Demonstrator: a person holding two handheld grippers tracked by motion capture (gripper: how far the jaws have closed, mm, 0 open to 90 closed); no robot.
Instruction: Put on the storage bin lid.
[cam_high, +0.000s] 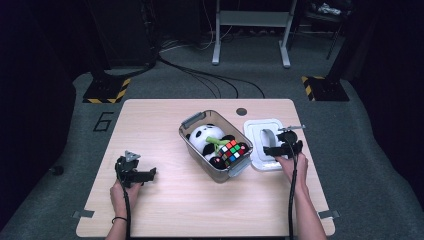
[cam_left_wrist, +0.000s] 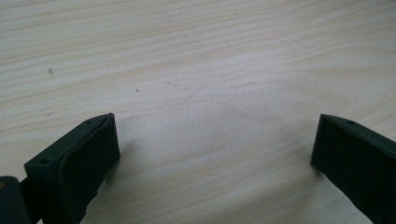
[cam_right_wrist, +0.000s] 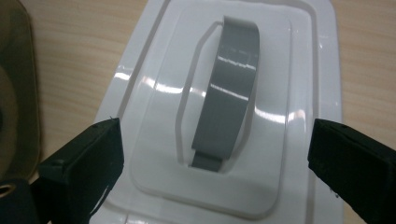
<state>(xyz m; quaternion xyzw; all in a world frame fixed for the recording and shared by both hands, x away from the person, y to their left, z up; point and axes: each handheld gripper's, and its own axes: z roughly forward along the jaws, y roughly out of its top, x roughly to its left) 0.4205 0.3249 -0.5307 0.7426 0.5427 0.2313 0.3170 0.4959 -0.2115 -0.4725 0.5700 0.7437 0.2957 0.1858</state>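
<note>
The box (cam_high: 215, 145) sits near the middle of the table (cam_high: 165, 210), already packed: a panda plush (cam_high: 204, 136) toward its eleven o'clock end and a colour cube (cam_high: 231, 152) toward five o'clock, so the filling looks done to me. What's left is the closing. The white lid (cam_high: 264, 145) lies flat on the table just beside the box at its three o'clock side, grey handle (cam_right_wrist: 229, 93) facing up. The right gripper (cam_high: 280, 145) hangs right over that lid with its jaws spread wide on either side of the handle, gripping nothing yet; in the right gripper view the handle stands between the two black jaws with clear room on both sides. The left gripper (cam_high: 136, 175) waits well apart at about eight o'clock from the box, jaws also wide open above bare wood. I'd judge the lid must be gripped, lifted, set on the box and latched.
</note>
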